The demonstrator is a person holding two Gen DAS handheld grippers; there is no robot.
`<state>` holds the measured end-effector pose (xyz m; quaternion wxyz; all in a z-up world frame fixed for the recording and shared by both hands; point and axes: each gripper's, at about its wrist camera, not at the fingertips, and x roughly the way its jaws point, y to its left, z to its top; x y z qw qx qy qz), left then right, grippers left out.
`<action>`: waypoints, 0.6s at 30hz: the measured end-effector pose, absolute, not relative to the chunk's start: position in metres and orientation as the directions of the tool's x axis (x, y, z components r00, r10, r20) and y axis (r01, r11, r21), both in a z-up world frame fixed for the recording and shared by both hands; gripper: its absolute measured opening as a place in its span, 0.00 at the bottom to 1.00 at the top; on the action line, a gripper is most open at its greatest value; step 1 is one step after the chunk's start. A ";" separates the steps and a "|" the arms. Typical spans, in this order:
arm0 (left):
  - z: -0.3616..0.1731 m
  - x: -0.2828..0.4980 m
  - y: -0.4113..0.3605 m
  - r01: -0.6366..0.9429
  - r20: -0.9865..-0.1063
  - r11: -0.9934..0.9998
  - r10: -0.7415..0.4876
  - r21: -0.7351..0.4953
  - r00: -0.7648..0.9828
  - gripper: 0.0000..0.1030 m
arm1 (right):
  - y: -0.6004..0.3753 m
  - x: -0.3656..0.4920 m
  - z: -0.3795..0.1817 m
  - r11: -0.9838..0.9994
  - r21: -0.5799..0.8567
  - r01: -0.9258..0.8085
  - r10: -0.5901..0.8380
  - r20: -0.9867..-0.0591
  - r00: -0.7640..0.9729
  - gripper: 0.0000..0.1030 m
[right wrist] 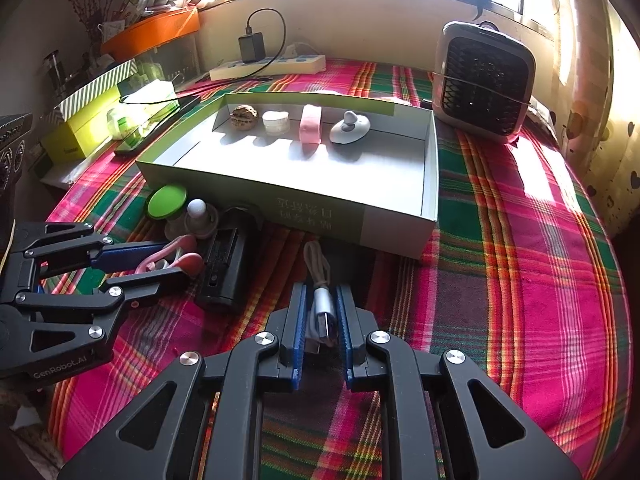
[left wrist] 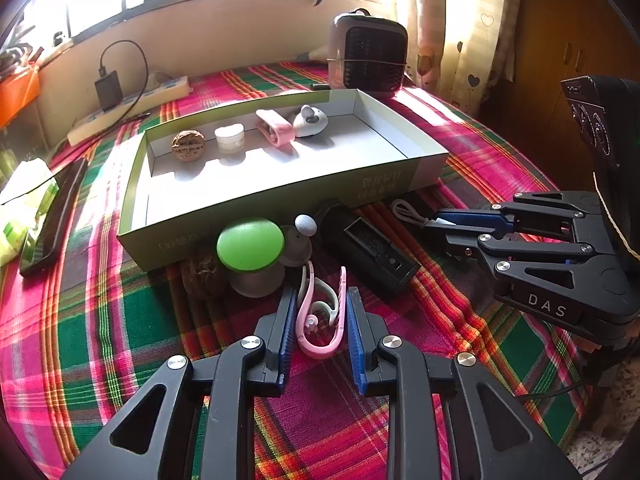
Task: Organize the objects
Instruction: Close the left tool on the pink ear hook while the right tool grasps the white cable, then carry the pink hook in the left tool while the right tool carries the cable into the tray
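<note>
Box [left wrist: 256, 200]: open, shallow, green-sided, on plaid surface [left wrist: 120, 320]; walnut [left wrist: 188, 145], white jar [left wrist: 230, 139], pink clip [left wrist: 275, 127] and grey mouse-shaped item [left wrist: 310, 121] lined along far wall.
Left gripper [left wrist: 318, 320]: low over surface, blue pads either side of pink earhook [left wrist: 320, 320], closed in on it; contact not fully clear.
Right gripper [right wrist: 322, 320]: pads pinching silver USB plug [right wrist: 323, 314] of cable [right wrist: 316, 260], just in front of box.
Cable: coiled, trailing from plug toward box's near wall.
Loose items in front of box: green-lidded jar [left wrist: 250, 245], grey knob with white ball [left wrist: 306, 224], second walnut [left wrist: 202, 272], black device [left wrist: 372, 250], all close together.
Black device: lying between earhook and cable.
Heater [left wrist: 368, 54]: upright behind box, at far right.
Power strip [right wrist: 268, 66]: behind box, charger plugged in.
Phone [left wrist: 54, 216]: left of box, beside tissue pack [left wrist: 24, 200].
</note>
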<state>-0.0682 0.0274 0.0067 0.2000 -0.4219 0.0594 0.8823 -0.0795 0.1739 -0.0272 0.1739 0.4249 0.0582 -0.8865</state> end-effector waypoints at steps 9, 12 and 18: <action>0.014 -0.065 0.025 -0.390 -0.756 -0.919 0.299 -0.063 -0.582 0.21 | 0.173 -0.076 -0.019 -0.935 0.054 0.351 -0.267 -0.758 -0.595 0.15; 0.018 -0.063 0.025 -0.387 -0.749 -0.920 0.299 -0.061 -0.592 0.21 | 0.174 -0.075 -0.016 -0.937 0.060 0.344 -0.270 -0.751 -0.603 0.15; 0.030 -0.063 0.023 -0.386 -0.727 -0.921 0.298 -0.050 -0.619 0.21 | 0.173 -0.074 -0.006 -0.937 0.061 0.344 -0.275 -0.735 -0.619 0.15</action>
